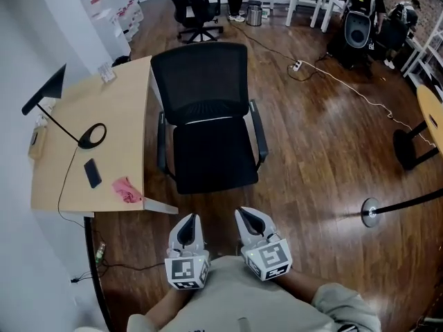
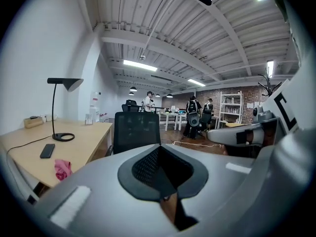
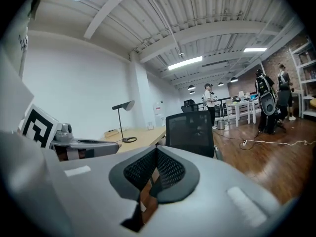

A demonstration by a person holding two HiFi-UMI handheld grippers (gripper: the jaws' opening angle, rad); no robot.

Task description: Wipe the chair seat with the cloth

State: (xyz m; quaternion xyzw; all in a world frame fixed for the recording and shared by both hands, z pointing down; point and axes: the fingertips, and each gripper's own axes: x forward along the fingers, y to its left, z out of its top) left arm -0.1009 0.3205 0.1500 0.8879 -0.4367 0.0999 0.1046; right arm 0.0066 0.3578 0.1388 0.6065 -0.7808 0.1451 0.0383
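Note:
A black office chair (image 1: 213,156) stands in front of me beside a wooden desk (image 1: 90,109), its mesh back on the far side. The pink cloth (image 1: 127,189) lies crumpled on the desk's near corner, also in the left gripper view (image 2: 62,168). My left gripper (image 1: 190,218) and right gripper (image 1: 244,214) hover side by side just short of the seat's front edge. Both are shut and empty. The chair back shows beyond the jaws in the left gripper view (image 2: 136,131) and the right gripper view (image 3: 190,131).
On the desk stand a black lamp (image 1: 83,138) and a phone (image 1: 92,173). A second office chair (image 1: 197,5) sits far back. A power strip with its cable (image 1: 297,65) lies on the wood floor, a stanchion base (image 1: 370,213) at right, a speaker (image 1: 356,26) beyond.

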